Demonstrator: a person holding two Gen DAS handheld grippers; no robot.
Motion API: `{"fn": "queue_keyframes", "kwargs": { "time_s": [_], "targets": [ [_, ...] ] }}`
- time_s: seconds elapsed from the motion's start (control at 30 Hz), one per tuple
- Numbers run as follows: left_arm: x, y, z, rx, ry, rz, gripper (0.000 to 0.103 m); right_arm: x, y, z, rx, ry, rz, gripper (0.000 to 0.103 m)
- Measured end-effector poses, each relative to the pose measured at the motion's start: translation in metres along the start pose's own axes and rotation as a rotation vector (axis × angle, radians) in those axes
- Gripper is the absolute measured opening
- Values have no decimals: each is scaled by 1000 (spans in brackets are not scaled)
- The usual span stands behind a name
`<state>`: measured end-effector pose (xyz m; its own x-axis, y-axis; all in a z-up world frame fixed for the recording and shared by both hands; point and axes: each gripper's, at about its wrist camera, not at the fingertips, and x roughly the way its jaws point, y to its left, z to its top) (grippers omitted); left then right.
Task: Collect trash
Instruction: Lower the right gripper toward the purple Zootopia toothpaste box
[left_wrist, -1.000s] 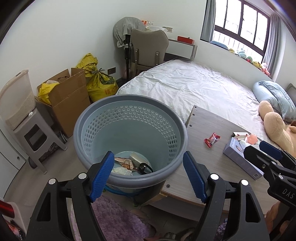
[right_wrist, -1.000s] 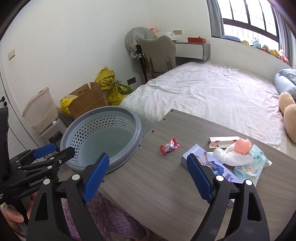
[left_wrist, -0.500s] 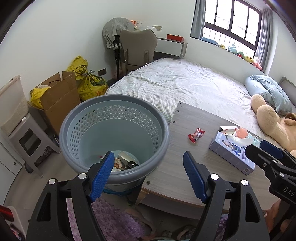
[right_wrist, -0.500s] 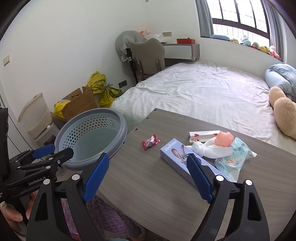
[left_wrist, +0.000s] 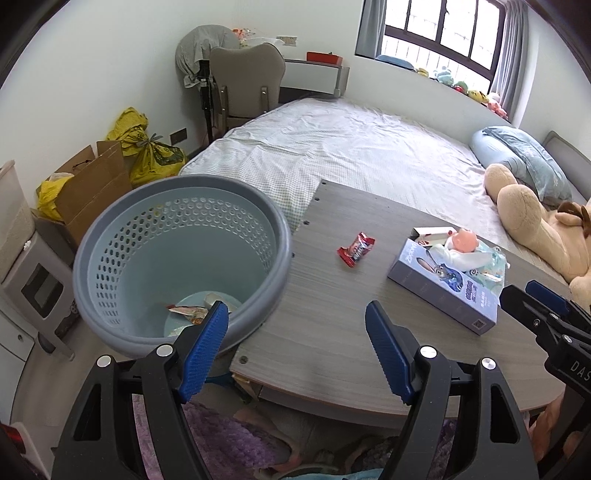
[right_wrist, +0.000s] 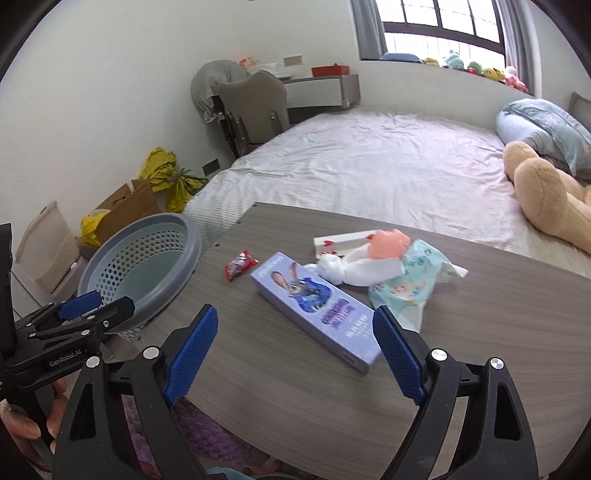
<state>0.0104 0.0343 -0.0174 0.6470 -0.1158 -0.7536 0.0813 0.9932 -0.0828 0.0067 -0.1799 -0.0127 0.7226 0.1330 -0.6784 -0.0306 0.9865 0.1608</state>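
A red snack wrapper (left_wrist: 355, 249) lies on the grey wooden table (left_wrist: 332, 332), also in the right wrist view (right_wrist: 238, 266). A blue-grey perforated basket (left_wrist: 110, 254) stands at the table's left edge with wrappers (left_wrist: 192, 312) at its bottom; it also shows in the right wrist view (right_wrist: 122, 258). My left gripper (left_wrist: 297, 343) is open and empty over the table's near-left corner beside the basket. My right gripper (right_wrist: 293, 349) is open and empty above the table, near a purple box (right_wrist: 314, 306). A blue tissue pack (right_wrist: 410, 277) and a white cloth with a pink toy (right_wrist: 369, 258) lie behind the box.
A bed (left_wrist: 351, 147) lies beyond the table with a plush bear (left_wrist: 532, 218) and a pillow (left_wrist: 524, 158). A chair (left_wrist: 247, 85), a cardboard box (left_wrist: 88, 184) and yellow bags (left_wrist: 147, 151) stand by the far wall. A purple rug (left_wrist: 221, 450) lies below.
Both grippers have moved right, away from above the basket and over the table. The red wrapper and the purple box now sit closer to both grippers. Both stay open.
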Motion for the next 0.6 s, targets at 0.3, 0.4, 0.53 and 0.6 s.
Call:
{"fn": "queue_keyframes", "kwargs": {
  "time_s": [0.3, 0.4, 0.53, 0.6],
  "targets": [
    [18, -20, 3, 35, 30, -13, 73, 20, -29, -6, 34, 49, -29, 84],
    [21, -23, 4, 43, 33, -7, 73, 30, -37, -8, 38, 71, -23, 84],
    [24, -22, 6, 45, 38, 0, 73, 40, -44, -10, 41, 90, -8, 84],
    [25, -22, 7, 44, 41, 3, 73, 44, -45, -8, 38, 97, 9, 84]
  ]
}}
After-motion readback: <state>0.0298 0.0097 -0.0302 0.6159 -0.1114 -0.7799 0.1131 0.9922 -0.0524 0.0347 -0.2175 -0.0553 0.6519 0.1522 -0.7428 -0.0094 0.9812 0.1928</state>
